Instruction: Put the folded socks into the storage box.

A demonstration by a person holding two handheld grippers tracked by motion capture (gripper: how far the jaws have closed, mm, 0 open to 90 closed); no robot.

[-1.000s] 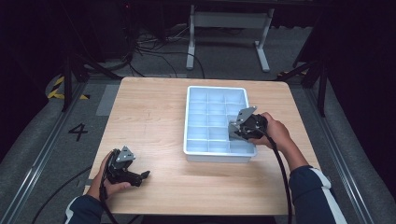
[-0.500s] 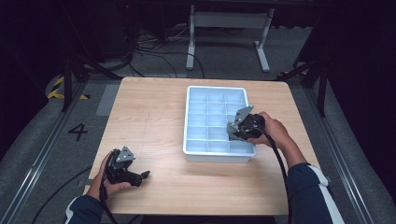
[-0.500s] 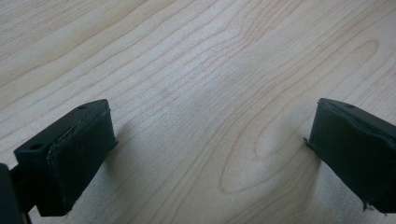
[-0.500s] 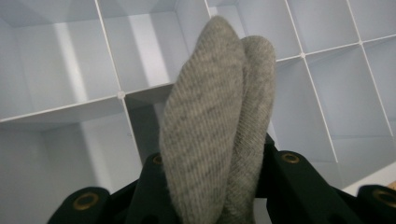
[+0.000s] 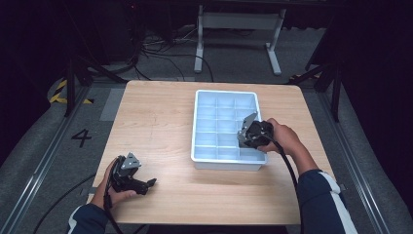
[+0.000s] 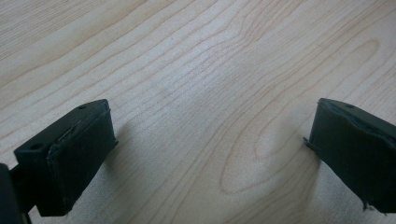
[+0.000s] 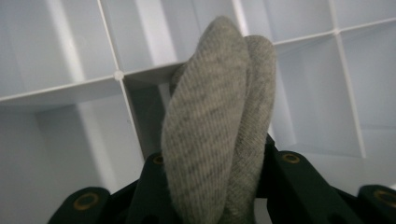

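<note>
1. The right gripper point(image 5: 246, 138) hangs over the near right part of the white tray point(image 5: 202, 105), and its fingers point(image 7: 154, 186) are clenched on a folded grey sock point(image 7: 215, 116).
2. In the right gripper view the sock stands up out of the grip, doubled over, its far end above a tray divider and the cells around it.
3. The left gripper point(image 5: 148, 184) rests low on the tabletop point(image 5: 160, 112) near the front left corner, well apart from the tray. Its fingers point(image 6: 74, 154) are spread wide with only bare wood between them.
4. The sock looks light, soft and limp. It will likely sag and unfold where unsupported, and nothing about it seems fragile or slippery.
5. The knit should give under pressure, so a firm pinch across both folded layers is the best hold. A grip on one layer would probably let the fold slip open.
6. Being floppy, its free end may catch on a divider when lowered, so it is best guided straight into one cell.
</note>
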